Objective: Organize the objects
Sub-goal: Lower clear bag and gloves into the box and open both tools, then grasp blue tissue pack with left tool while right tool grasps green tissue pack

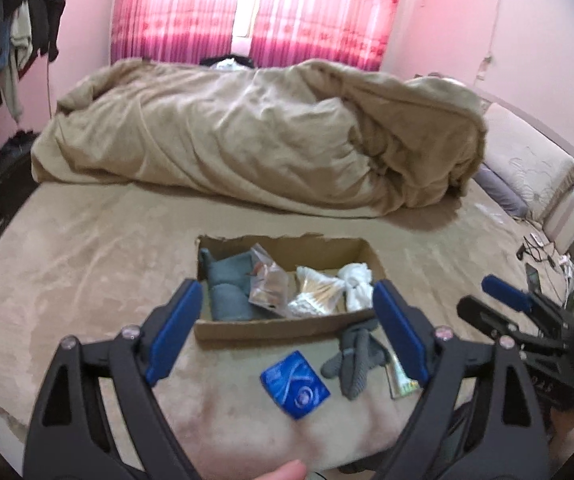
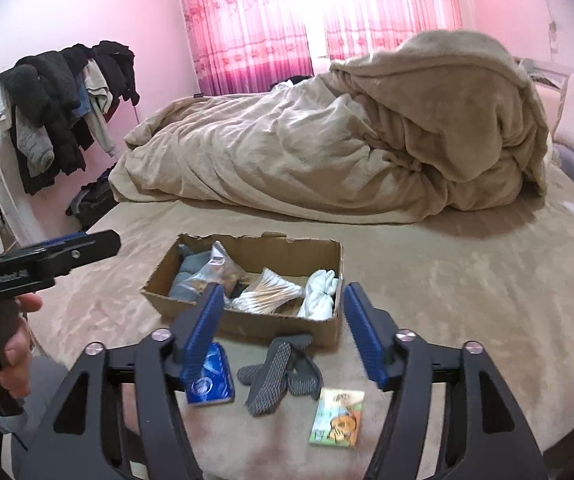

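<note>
Both tongs have their fingers wide apart and hold nothing: the left gripper (image 1: 287, 332) and the right gripper (image 2: 283, 332) hover above the bed (image 2: 467, 300). The cardboard box (image 2: 247, 322) stands on the bed with white socks (image 2: 321, 294) and cotton swabs (image 2: 267, 290) inside. In front of it lie grey gloves (image 2: 279, 372), a blue packet (image 2: 211, 376) and a small card pack (image 2: 337, 416).

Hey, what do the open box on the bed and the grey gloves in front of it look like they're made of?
The box looks like plain brown corrugated cardboard, matte, with a ragged torn top edge. The grey gloves look like knitted fabric, probably with a grip coating: the palms show a fine dotted texture.
</note>
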Tool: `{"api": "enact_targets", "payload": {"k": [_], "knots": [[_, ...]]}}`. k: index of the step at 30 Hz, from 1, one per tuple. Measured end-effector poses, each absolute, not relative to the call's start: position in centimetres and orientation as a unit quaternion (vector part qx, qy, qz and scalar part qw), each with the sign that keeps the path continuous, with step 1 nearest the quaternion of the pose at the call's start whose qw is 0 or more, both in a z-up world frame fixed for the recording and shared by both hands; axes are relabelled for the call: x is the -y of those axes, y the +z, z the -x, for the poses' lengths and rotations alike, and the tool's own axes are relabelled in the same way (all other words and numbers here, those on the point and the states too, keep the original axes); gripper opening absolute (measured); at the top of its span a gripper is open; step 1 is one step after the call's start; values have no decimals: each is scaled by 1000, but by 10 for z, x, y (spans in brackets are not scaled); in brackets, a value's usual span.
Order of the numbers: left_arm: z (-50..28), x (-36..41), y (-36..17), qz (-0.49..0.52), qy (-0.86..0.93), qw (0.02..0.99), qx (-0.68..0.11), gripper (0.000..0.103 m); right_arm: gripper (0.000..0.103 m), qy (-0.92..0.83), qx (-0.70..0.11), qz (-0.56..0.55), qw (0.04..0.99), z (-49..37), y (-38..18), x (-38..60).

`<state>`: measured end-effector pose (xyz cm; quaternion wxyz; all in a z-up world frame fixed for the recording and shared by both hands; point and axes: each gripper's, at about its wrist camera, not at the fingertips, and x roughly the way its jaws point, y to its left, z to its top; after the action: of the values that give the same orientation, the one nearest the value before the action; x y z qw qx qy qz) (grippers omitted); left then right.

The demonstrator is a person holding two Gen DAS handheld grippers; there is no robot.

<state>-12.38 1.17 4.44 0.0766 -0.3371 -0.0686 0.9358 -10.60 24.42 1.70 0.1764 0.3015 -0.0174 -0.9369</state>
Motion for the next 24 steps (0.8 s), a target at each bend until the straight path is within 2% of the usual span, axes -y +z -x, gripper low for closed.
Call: {"api": "enact_targets", "payload": {"k": [3,7,11,24], "knots": [[98,-11,50,332,938,73,69,89,70,-940,11,-295,174,91,29,-245],[63,-15,47,332,939,60,60,96,71,-944,8,-283,171,68,44,-249],[34,-17,34,343,936,58,60,96,75,-943,2,-287,168,46,45,-255],[47,-33,-42,396,914,60,69,96,75,-927,12,-347,139,36,-21,-281]]}}
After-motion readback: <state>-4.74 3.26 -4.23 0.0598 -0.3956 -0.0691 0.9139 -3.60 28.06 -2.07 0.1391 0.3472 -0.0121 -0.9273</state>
